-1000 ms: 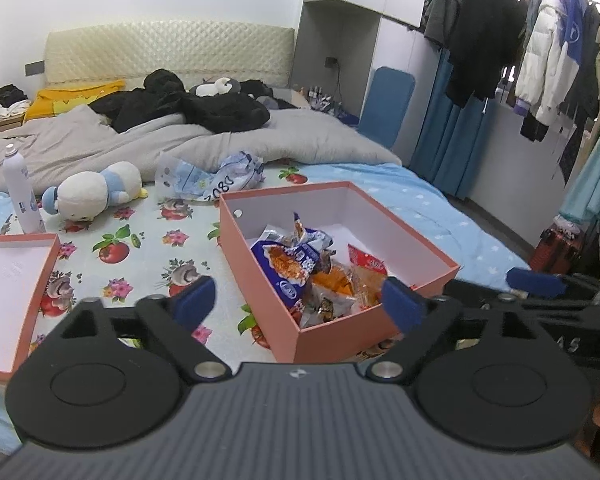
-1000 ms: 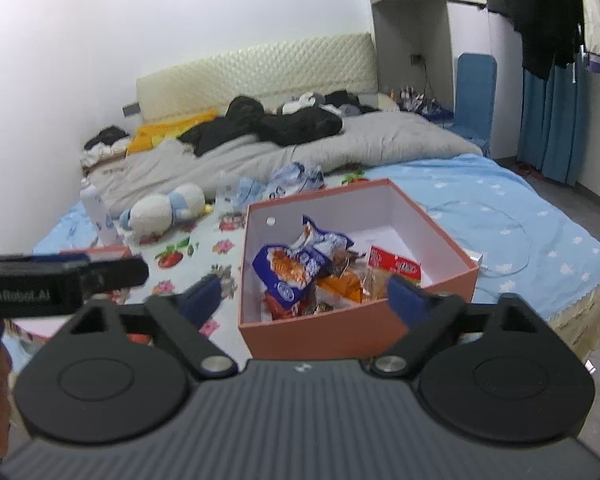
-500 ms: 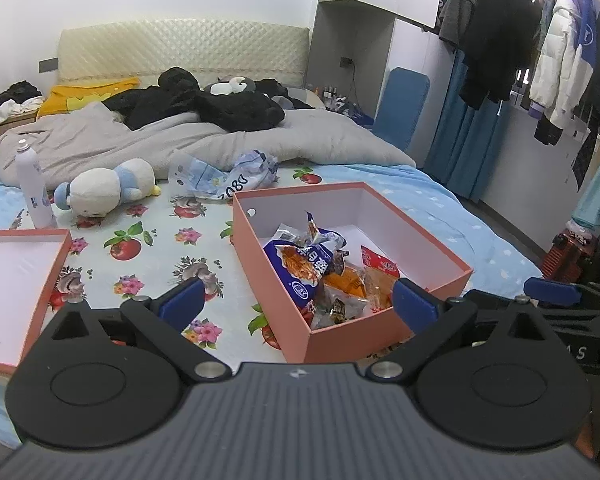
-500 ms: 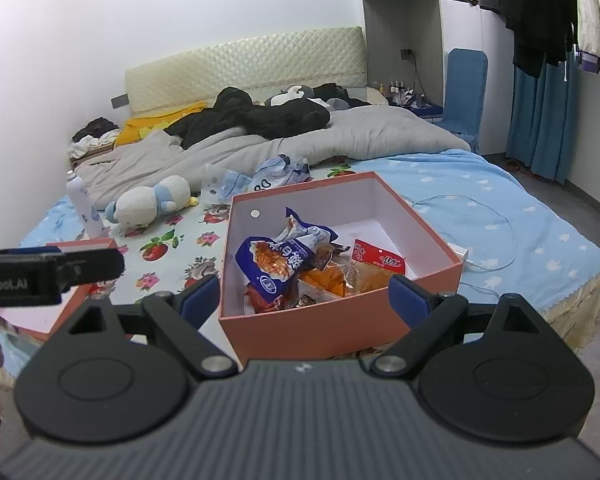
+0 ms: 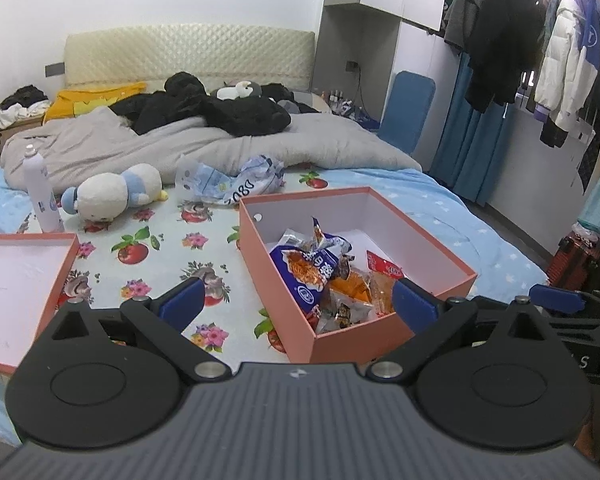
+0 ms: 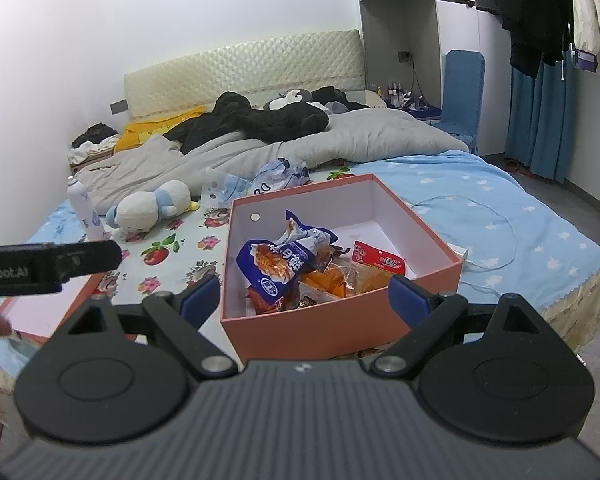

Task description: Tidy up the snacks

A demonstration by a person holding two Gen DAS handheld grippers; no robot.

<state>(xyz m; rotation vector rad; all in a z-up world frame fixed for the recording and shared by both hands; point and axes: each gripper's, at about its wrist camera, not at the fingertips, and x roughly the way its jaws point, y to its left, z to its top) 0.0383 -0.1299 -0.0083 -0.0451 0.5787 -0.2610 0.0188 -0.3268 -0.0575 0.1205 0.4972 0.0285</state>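
Bed point(image 5: 148, 236) holds a pink box point(image 5: 352, 344) of snacks point(image 5: 304, 268), lid point(image 5: 16, 280) at nine o'clock. Both grippers' jaws stand wide open, holding nothing; left gripper point(image 5: 296, 304), right gripper point(image 6: 306, 294).

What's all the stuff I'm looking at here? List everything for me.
box: one, salmon pink, open, on the bed's near edge
snack packets: several, blue, orange and red, piled inside the box
lid: one, pink, lying inside up, left of the box
plush toy: one, white and blue, lying behind the lid
spray bottle: one, white, upright beside the toy
crumpled bag: one, pale blue, behind the box
duvet: one, grey, across the bed
black clothes: a heap, on the duvet
chair: one, blue, beside the bed
hanging coats: several, dark and white, at right
left gripper: black, blue pads, open, empty
right gripper: same, open, empty
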